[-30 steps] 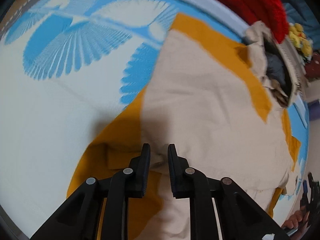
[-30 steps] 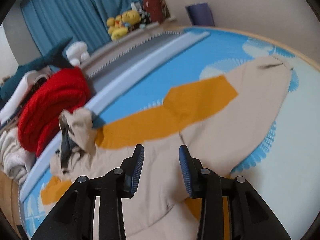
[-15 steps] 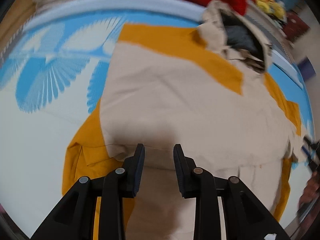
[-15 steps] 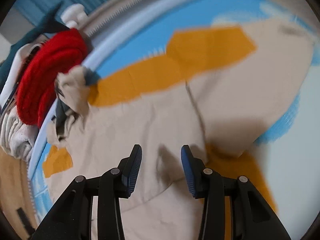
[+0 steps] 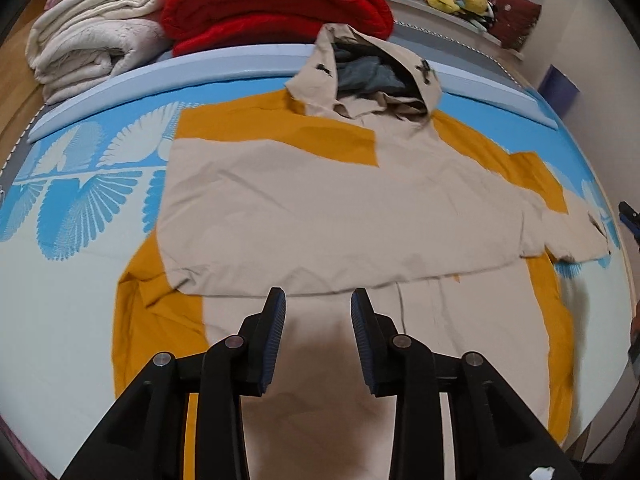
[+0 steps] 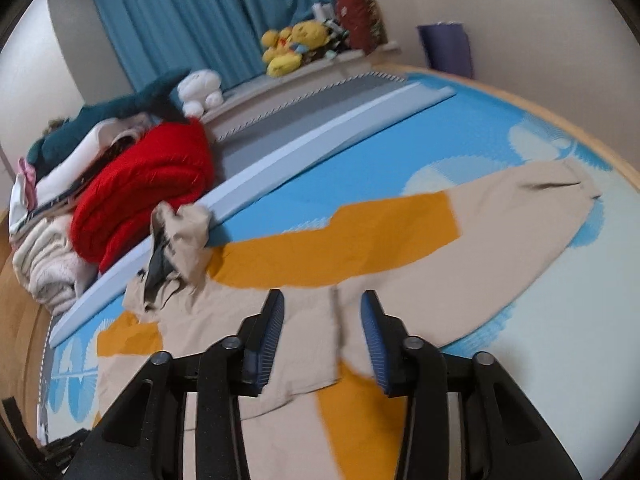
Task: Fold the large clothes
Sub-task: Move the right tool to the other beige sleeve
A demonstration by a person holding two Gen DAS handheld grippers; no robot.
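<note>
A large beige and mustard-orange hooded jacket (image 5: 328,216) lies spread on a blue and white patterned mat (image 5: 76,208). Its left sleeve is folded across the chest; its hood (image 5: 372,76) points to the far side. My left gripper (image 5: 318,320) is open and empty, hovering above the jacket's lower middle. In the right wrist view the jacket (image 6: 304,320) lies below my right gripper (image 6: 322,320), which is open and empty. The right sleeve (image 6: 500,216) stretches out flat to the right.
A folded red blanket (image 5: 272,4) and cream blankets (image 5: 88,36) are stacked beyond the mat's far edge. Plush toys (image 6: 292,48) sit by a blue curtain (image 6: 200,12). A purple bin (image 6: 446,48) stands at the wall.
My left gripper has opened wider and pulled back and up, so the whole jacket shows. My right gripper has lifted away from the jacket after dipping close to it.
</note>
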